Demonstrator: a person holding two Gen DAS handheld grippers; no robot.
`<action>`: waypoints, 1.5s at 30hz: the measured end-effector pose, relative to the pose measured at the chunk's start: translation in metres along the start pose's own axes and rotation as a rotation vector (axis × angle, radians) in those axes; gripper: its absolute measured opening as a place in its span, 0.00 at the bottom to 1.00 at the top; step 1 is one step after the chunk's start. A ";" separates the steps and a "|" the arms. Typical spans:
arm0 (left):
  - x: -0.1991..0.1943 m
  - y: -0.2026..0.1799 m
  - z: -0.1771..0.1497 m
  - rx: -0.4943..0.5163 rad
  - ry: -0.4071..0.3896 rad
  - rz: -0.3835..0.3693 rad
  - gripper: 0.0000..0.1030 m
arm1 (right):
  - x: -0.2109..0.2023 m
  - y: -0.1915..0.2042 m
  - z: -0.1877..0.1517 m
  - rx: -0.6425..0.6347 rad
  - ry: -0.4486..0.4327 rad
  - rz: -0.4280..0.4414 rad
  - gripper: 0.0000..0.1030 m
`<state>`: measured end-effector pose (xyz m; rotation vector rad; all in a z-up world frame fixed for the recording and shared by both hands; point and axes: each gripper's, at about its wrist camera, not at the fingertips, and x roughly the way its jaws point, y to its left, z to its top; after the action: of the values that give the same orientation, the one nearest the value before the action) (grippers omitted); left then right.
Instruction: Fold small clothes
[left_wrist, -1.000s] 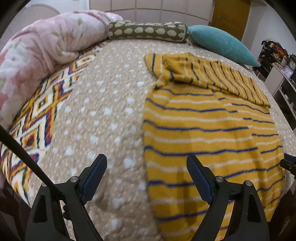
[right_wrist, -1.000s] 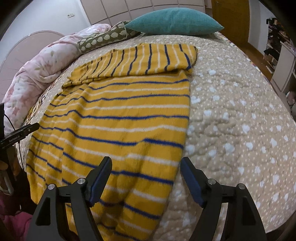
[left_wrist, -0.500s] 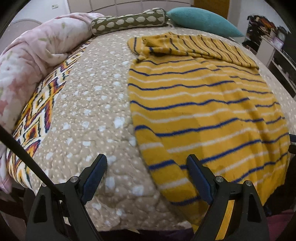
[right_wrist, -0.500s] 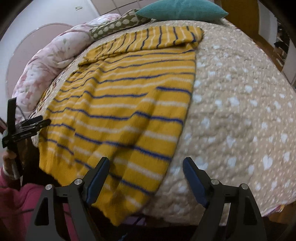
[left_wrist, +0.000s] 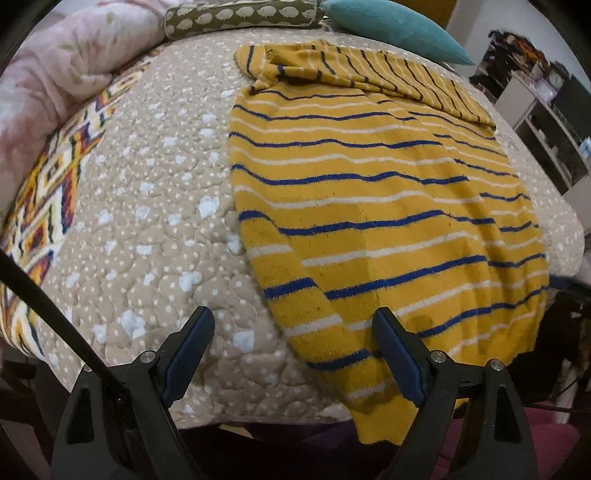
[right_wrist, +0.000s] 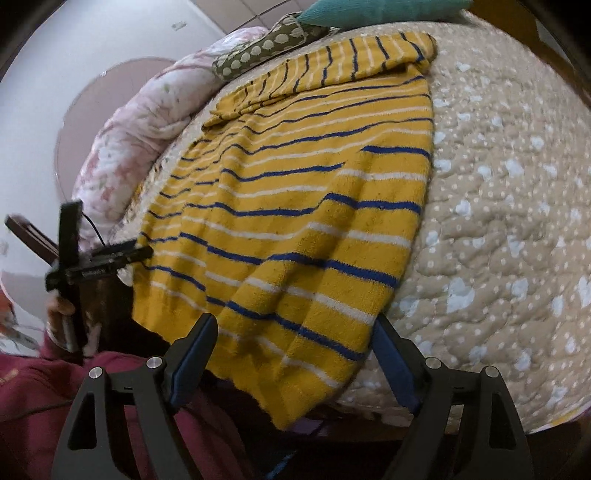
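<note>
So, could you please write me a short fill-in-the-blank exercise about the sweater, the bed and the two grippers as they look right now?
1. The yellow sweater carries white and ____ stripes.
2. Its bottom hem hangs over the ____ of the quilted bedspread.
3. The left gripper and right gripper both have their jaws ____.
4. The pillow lying beyond the sweater is ____ in colour.

Missing words: blue; edge; open; teal
</note>
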<state>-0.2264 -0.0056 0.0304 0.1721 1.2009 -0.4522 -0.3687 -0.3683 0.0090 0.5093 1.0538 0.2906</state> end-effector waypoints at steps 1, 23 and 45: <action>0.000 0.001 -0.001 -0.014 0.003 -0.012 0.84 | 0.000 -0.002 -0.001 0.012 0.002 0.020 0.85; 0.009 -0.022 -0.004 0.046 -0.027 0.049 0.88 | 0.019 0.020 -0.003 -0.071 0.087 0.081 0.75; 0.015 -0.029 -0.004 0.075 0.007 0.033 0.99 | 0.031 0.024 0.010 -0.093 0.047 0.053 0.63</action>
<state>-0.2382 -0.0340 0.0181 0.2575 1.1866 -0.4677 -0.3450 -0.3366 0.0022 0.4491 1.0682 0.3977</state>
